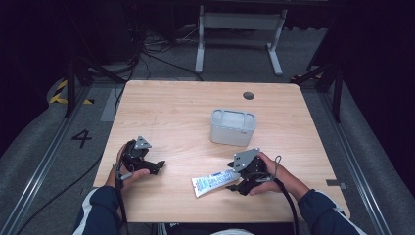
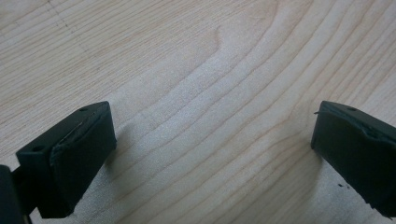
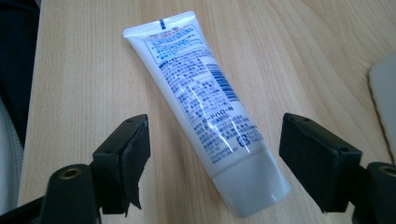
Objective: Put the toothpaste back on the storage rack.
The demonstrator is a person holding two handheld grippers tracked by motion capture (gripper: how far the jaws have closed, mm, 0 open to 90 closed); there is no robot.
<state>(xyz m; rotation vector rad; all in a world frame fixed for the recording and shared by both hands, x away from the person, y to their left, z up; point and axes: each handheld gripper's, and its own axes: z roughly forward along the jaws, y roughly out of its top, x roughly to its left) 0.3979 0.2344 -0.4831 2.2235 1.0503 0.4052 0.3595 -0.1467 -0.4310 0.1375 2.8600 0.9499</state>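
Note:
A white tube (image 1: 212, 182) with blue print lies flat on the wooden table (image 1: 186, 105) near its front edge. My right gripper (image 1: 238, 178) sits at the tube's cap end, open. In the right gripper view the tube (image 3: 205, 107) lies between the two black jaws with its cap toward the camera, and neither pad touches it; my right gripper (image 3: 215, 161) stands wide. My left gripper (image 1: 157, 166) rests low over the table at the front left, held in a hand. Its jaws (image 2: 210, 144) stand wide apart over bare wood.
A grey rectangular container (image 1: 233, 127) stands upright at the table's middle, behind the tube. A small round dark hole (image 1: 248, 95) marks the table's far side. Beyond the table are cables and a white stand (image 1: 240, 34) on the floor.

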